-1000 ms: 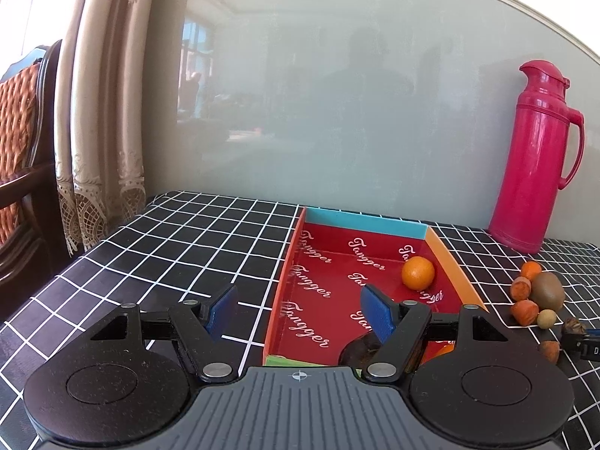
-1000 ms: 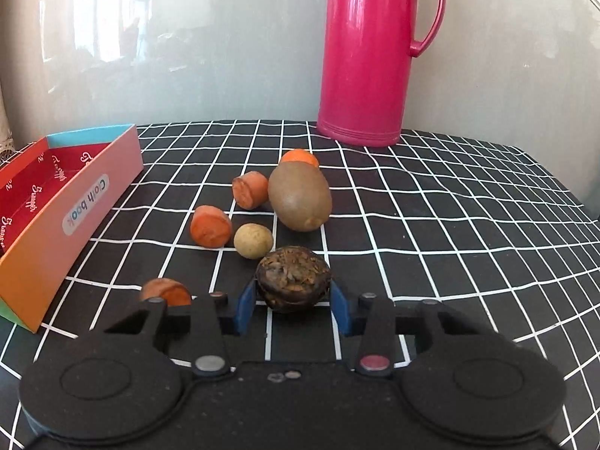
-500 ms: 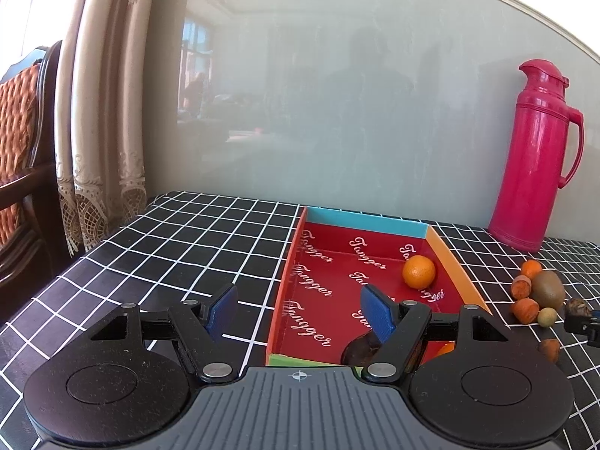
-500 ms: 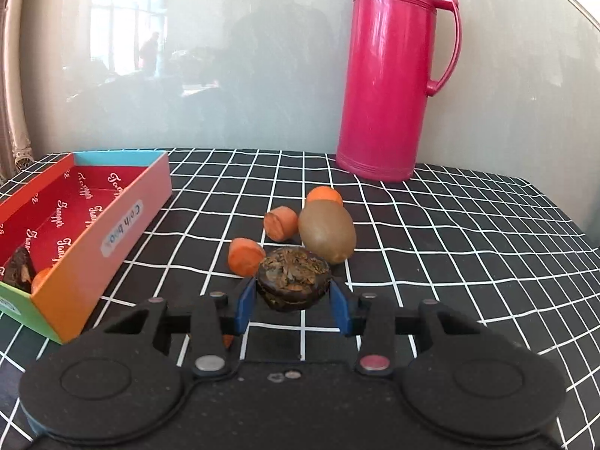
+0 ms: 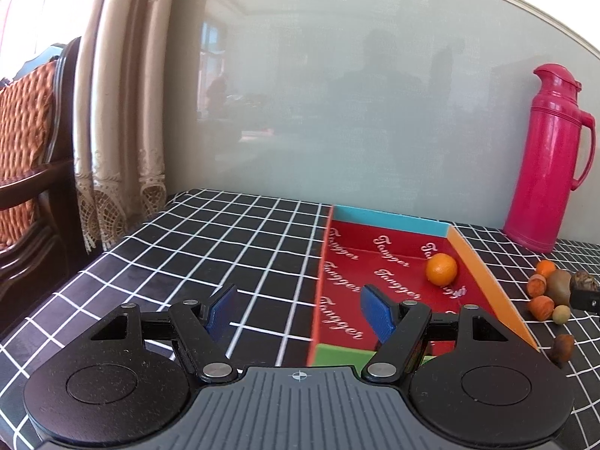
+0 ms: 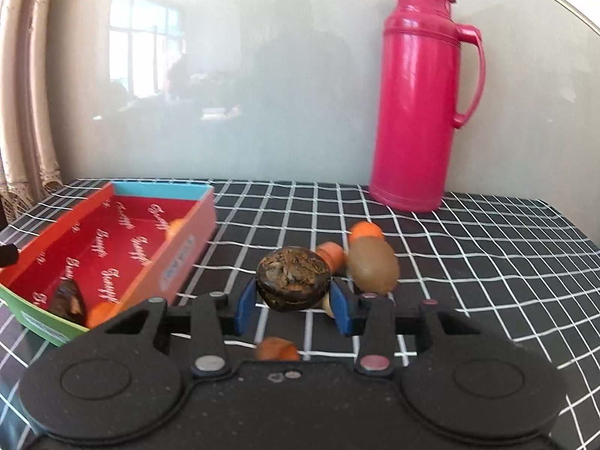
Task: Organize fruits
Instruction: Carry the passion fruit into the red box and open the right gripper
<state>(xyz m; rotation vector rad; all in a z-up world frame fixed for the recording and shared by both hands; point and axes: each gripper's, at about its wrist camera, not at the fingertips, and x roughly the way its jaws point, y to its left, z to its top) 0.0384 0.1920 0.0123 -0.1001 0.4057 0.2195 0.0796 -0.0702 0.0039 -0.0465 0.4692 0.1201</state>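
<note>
Fruits: orange (image 5: pixel 441 269) boxed; kiwi (image 6: pixel 372 265) and others on cloth; right gripper (image 6: pixel 293 302) clamps dark round piece (image 6: pixel 293 278); left gripper (image 5: pixel 300 309) agape, empty.

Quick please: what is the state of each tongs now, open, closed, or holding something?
Left tongs: open, nothing between the pads.
Right tongs: closed on the dark wrinkled fruit, held above the table.

The left gripper (image 5: pixel 298 309) points slightly downward over the tabletop, its blue pads (image 5: pixel 376 313) standing well apart with nothing between them; the right gripper (image 6: pixel 293 305) is tilted likewise, raised clear of the surface, its pads (image 6: pixel 342 310) pressed against the two sides of a dark, rough, flattened round fruit (image 6: pixel 293 278), carried level between them.
</note>
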